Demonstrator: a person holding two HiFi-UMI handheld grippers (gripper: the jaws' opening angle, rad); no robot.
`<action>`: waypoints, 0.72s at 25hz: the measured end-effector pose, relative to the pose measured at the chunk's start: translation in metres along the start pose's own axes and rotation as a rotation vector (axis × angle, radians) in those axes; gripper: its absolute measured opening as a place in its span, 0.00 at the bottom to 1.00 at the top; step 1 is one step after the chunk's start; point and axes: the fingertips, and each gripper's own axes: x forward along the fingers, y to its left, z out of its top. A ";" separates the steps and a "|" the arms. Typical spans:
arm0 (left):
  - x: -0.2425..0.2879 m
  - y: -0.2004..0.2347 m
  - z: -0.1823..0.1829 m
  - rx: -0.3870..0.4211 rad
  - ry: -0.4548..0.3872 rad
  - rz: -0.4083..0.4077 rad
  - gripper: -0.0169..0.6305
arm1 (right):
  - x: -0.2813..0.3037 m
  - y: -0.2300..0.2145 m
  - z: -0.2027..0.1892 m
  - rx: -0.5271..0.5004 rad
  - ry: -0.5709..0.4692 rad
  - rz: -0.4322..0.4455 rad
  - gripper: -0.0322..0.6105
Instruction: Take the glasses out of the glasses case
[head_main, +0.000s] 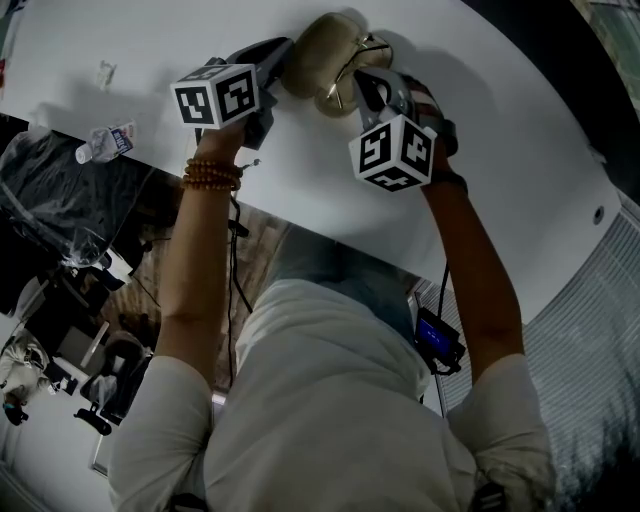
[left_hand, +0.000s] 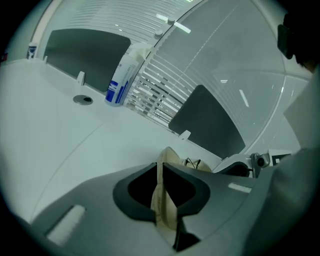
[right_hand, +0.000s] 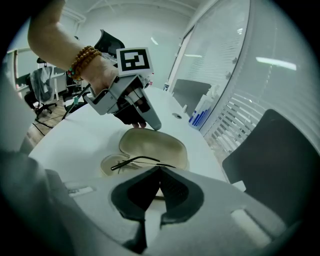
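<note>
An open beige glasses case (head_main: 318, 58) lies on the white table (head_main: 520, 180) at its far side. In the right gripper view its lid (right_hand: 155, 144) stands raised behind the base (right_hand: 111, 165), and dark thin-framed glasses (right_hand: 140, 160) lie across the base. My left gripper (head_main: 283, 52) is shut on the lid's edge (left_hand: 167, 202), which shows between its jaws (left_hand: 161, 167). My right gripper (right_hand: 159, 170) is shut at the near rim of the base, its tips beside the glasses' temple. Whether it pinches anything is unclear. It sits right of the case (head_main: 362, 85).
A blue and white spray bottle (left_hand: 120, 79) stands near a cable hole (left_hand: 82, 100) by the glass partition. A plastic water bottle (head_main: 105, 143) lies at the table's left edge. Dark chair backs (left_hand: 205, 122) rise behind the table. Office chairs (head_main: 100, 385) crowd the floor on the left.
</note>
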 end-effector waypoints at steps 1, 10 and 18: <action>0.000 0.000 0.002 0.003 -0.004 0.000 0.09 | -0.003 -0.003 0.003 -0.014 -0.006 0.000 0.05; 0.000 -0.006 0.008 0.002 -0.015 -0.011 0.09 | -0.004 -0.012 0.021 -0.443 0.027 0.246 0.21; 0.004 -0.008 0.006 -0.004 -0.011 -0.033 0.10 | 0.010 0.003 -0.004 -0.778 0.194 0.505 0.26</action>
